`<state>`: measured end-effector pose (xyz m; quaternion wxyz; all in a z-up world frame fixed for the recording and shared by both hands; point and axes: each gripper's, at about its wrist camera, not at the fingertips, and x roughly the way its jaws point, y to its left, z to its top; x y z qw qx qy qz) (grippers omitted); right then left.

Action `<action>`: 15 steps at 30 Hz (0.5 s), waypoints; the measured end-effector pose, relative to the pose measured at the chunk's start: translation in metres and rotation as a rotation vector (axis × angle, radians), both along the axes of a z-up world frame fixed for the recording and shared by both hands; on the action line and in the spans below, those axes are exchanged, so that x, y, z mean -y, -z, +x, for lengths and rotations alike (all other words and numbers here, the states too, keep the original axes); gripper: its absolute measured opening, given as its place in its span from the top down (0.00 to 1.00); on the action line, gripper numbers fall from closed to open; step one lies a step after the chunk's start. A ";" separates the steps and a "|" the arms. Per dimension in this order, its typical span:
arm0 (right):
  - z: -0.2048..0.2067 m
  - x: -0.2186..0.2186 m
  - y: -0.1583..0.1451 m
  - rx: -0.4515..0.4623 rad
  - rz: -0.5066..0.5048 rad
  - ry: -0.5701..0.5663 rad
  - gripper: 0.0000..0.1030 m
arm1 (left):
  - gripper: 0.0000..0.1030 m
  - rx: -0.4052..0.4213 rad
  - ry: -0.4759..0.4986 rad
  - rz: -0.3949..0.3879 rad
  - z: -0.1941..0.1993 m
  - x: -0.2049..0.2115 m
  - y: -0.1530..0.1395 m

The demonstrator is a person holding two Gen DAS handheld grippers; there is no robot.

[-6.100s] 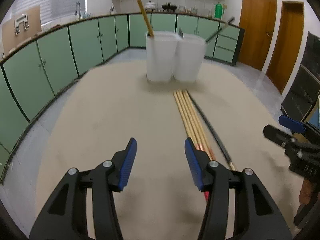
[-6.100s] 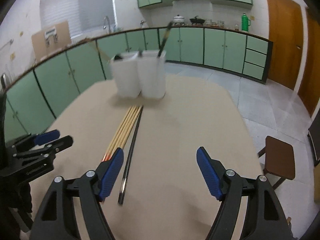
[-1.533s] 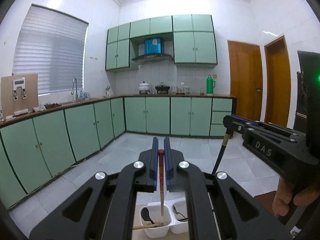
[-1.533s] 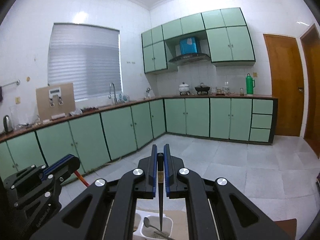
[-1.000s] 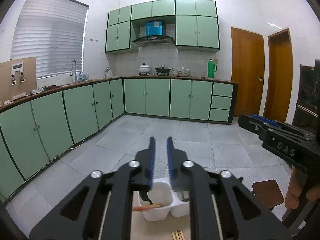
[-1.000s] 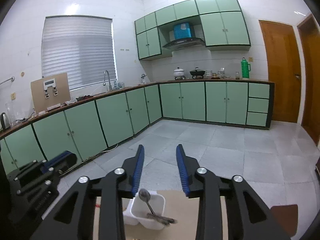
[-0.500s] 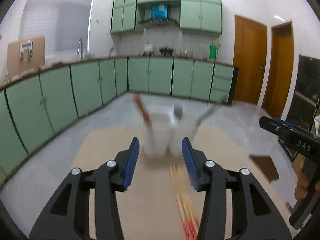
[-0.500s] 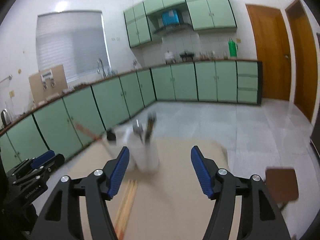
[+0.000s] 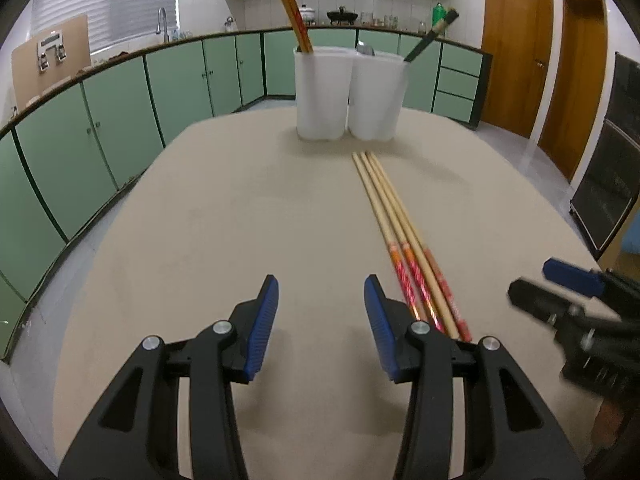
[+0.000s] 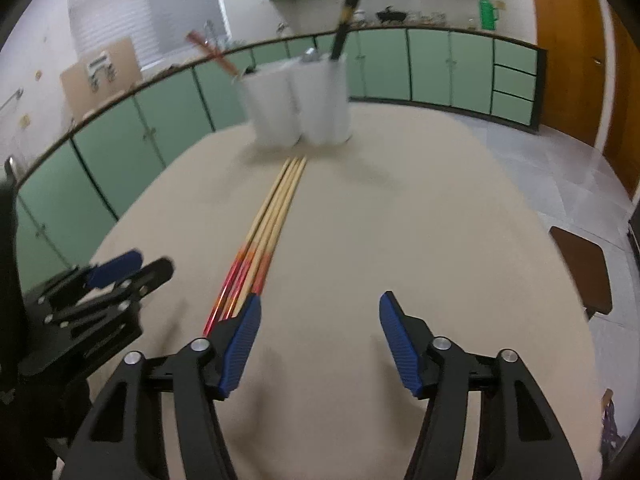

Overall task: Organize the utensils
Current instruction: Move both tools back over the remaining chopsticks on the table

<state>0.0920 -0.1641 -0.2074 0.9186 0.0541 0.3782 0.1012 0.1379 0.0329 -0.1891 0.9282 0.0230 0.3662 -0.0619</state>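
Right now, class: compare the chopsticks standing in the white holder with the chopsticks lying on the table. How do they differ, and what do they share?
1. The chopsticks in the holder stand tilted with red ends up; the chopsticks on the table lie flat.
2. The holder ones sit inside the left cup; the table ones lie loose in front of it.
3. Three lie on the table side by side; the count in the cup is unclear.

Shared: pale wood with red-patterned ends.

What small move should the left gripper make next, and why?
Probably a short shift to its right, to bring the open left gripper over the red ends of the three bamboo chopsticks. They lie on the table just outside its right finger, and nothing is between its jaws.
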 end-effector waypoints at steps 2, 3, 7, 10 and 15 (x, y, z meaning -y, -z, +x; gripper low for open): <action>-0.004 -0.012 0.006 -0.024 -0.002 -0.035 0.49 | 0.57 0.001 -0.004 -0.003 -0.006 0.001 0.003; -0.006 -0.016 0.008 -0.029 -0.005 -0.046 0.52 | 0.57 0.003 -0.007 -0.002 -0.007 0.000 0.001; -0.010 -0.030 0.013 -0.051 -0.018 -0.091 0.59 | 0.58 -0.007 -0.024 0.003 -0.007 -0.004 0.000; -0.008 -0.034 0.016 -0.059 -0.035 -0.098 0.63 | 0.58 -0.016 -0.042 -0.010 -0.008 -0.010 0.001; -0.006 -0.034 0.017 -0.060 -0.047 -0.080 0.75 | 0.57 -0.017 -0.044 -0.009 -0.007 -0.009 0.000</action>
